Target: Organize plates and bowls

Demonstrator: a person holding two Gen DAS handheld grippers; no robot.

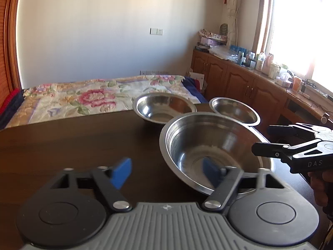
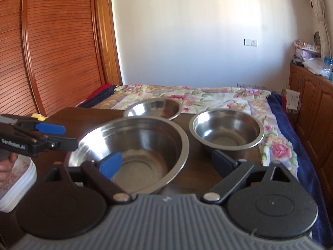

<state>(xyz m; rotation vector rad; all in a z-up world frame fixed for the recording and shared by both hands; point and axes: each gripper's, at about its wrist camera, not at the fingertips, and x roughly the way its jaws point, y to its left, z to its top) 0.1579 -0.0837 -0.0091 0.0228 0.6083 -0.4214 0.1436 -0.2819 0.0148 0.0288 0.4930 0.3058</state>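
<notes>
Three steel bowls on dark table [image 1: 72, 145]: large bowl [image 1: 210, 152] nearest, mid bowl [image 1: 164, 108] and small bowl [image 1: 235, 110] behind it. Left gripper [image 1: 168, 171] and right gripper [image 2: 168, 162] both spread wide, grasping nothing; each straddles the large bowl's near rim.

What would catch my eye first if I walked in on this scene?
Three shiny steel bowls on the dark table: the large bowl nearest, a shallow bowl behind it, a small bowl to the right. The open left gripper and right gripper each straddle the large bowl's near rim. Behind lies a flowered bedspread.
</notes>
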